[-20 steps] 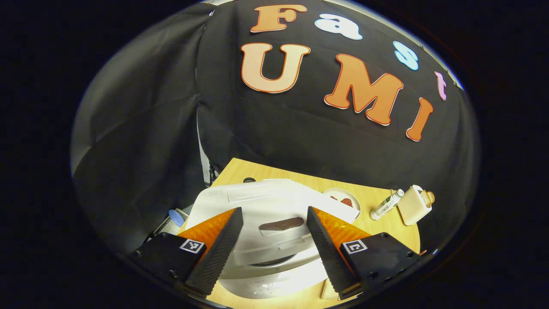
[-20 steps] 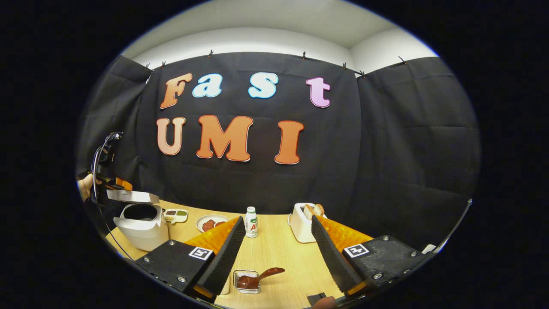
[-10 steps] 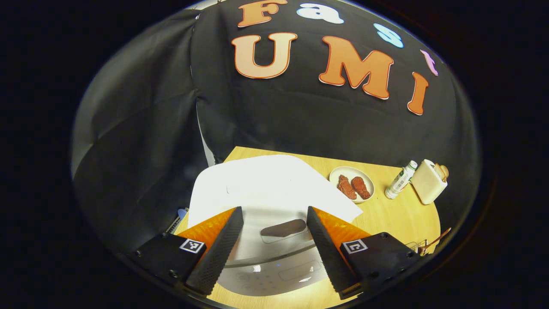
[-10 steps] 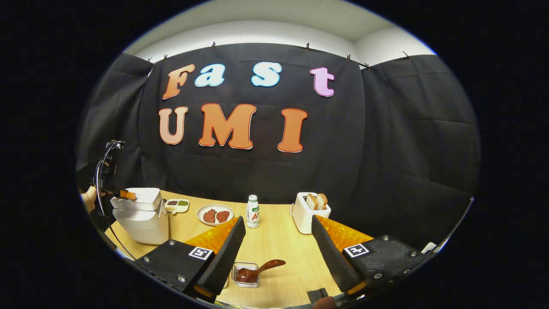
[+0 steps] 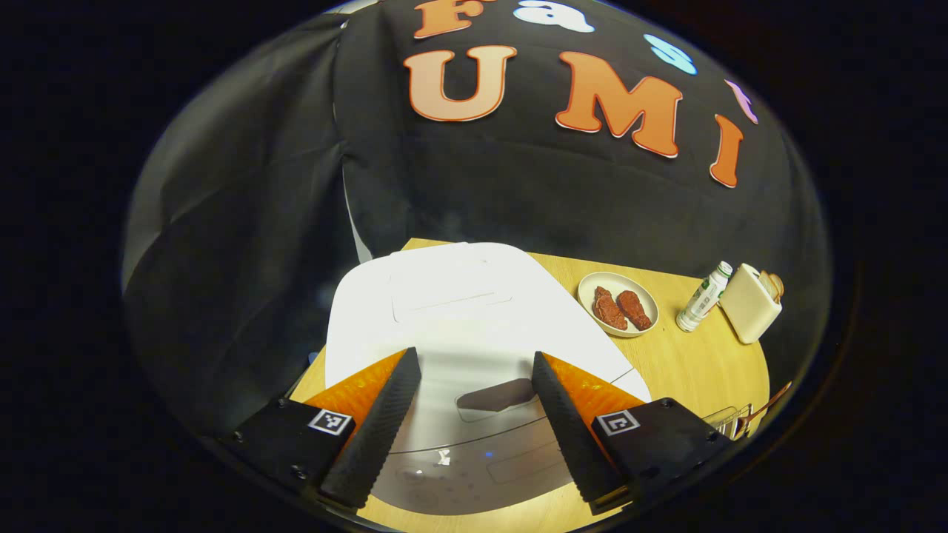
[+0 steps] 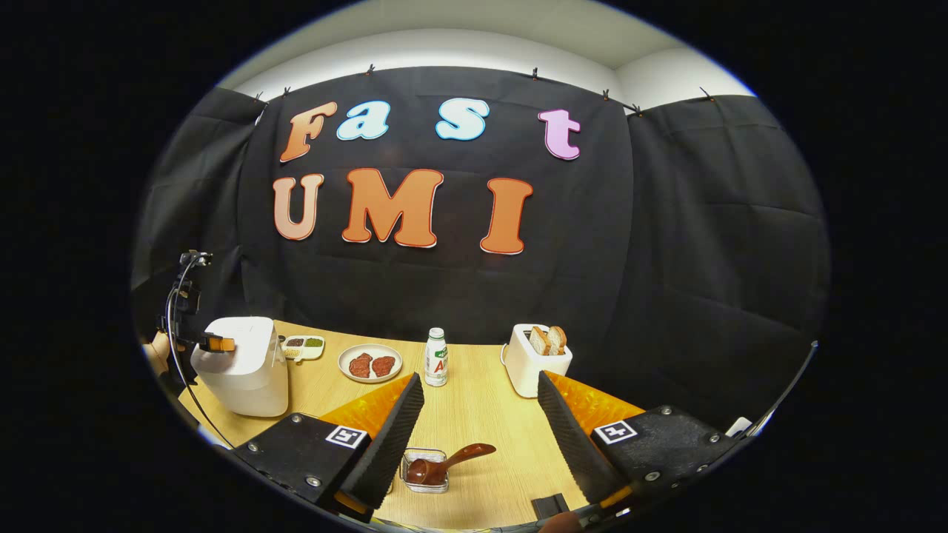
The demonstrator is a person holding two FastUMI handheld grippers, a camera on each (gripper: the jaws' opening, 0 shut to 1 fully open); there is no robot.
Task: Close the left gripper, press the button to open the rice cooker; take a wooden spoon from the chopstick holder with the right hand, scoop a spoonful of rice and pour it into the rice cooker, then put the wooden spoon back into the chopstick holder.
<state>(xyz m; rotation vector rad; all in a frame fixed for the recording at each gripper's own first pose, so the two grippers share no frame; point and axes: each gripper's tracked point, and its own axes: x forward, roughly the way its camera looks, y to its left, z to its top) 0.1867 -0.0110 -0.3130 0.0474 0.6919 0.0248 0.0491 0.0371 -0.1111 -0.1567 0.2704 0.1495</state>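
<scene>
The white rice cooker (image 5: 459, 311) sits right below my left gripper (image 5: 474, 357), lid down, with its dark button (image 5: 496, 396) between the two spread fingers. That gripper is open and holds nothing. In the right gripper view the cooker (image 6: 244, 366) stands at the table's left end with the left gripper (image 6: 215, 343) against its top. My right gripper (image 6: 478, 377) is open over the table's near side. Just ahead of it, low between its fingers, the wooden spoon (image 6: 448, 463) lies in the wire chopstick holder (image 6: 426, 474).
On the wooden table (image 6: 481, 429) behind are a plate of meat (image 6: 370, 363), a small bottle (image 6: 437, 357), a white toaster with bread (image 6: 537, 359) and a small sauce dish (image 6: 302, 346). A hand (image 6: 155, 348) shows behind the cooker.
The cooker's lid, raised a second ago, has swung down and is now shut. My left gripper has followed it down. The right gripper has barely shifted.
</scene>
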